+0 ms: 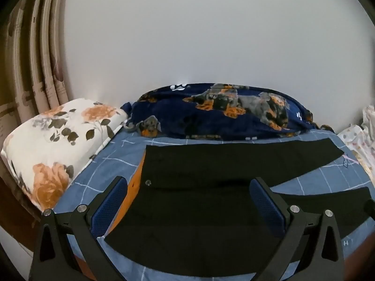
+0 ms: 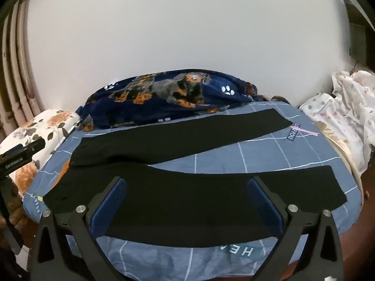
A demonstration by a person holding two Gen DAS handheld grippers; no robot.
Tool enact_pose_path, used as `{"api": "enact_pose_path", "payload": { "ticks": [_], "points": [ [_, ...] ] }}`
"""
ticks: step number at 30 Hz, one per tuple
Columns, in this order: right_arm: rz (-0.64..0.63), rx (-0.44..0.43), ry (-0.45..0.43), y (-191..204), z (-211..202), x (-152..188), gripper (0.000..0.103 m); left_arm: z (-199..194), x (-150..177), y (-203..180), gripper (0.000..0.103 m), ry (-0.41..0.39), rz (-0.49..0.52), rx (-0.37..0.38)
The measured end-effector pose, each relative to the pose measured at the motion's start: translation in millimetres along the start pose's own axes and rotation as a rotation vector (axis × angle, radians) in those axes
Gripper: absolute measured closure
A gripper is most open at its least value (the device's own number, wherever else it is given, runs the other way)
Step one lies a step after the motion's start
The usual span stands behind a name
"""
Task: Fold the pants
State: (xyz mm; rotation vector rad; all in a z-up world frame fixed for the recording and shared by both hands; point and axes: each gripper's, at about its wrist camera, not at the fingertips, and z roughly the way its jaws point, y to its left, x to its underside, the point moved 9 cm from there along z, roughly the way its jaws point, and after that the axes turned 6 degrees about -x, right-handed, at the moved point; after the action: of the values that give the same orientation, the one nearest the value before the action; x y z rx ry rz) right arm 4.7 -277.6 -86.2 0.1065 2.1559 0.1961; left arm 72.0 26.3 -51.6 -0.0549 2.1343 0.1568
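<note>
Black pants (image 1: 199, 187) lie flat on a blue checked bed sheet (image 1: 112, 159), waist at the left with an orange lining edge (image 1: 134, 178), the two legs spread apart to the right. My left gripper (image 1: 187, 187) is open above the waist and seat area, holding nothing. In the right wrist view the pants (image 2: 187, 192) show both legs; my right gripper (image 2: 187, 187) is open above the near leg, holding nothing. The left gripper's body shows at the left edge of the right wrist view (image 2: 21, 152).
A floral pillow (image 1: 56, 145) lies at the left. A navy dog-print blanket (image 1: 222, 112) is bunched along the white wall. A crumpled white spotted cloth (image 2: 344, 107) lies at the right. Curtains (image 1: 35, 58) hang at the far left.
</note>
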Motion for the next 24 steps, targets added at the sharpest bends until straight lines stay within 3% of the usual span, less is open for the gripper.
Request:
{"api": "enact_pose_path", "payload": {
  "ticks": [7, 19, 24],
  "points": [
    [0.0, 0.023, 0.002, -1, 0, -1, 0.0, 1, -3, -5, 0.0, -0.041, 0.033, -0.013],
    [-0.03, 0.02, 0.048, 4, 20, -1, 0.0, 24, -4, -7, 0.0, 0.003, 0.039, -0.003],
    [0.019, 0.017, 0.068, -2, 29, 1, 0.0, 39, -2, -7, 0.0, 0.028, 0.038, 0.005]
  ]
}}
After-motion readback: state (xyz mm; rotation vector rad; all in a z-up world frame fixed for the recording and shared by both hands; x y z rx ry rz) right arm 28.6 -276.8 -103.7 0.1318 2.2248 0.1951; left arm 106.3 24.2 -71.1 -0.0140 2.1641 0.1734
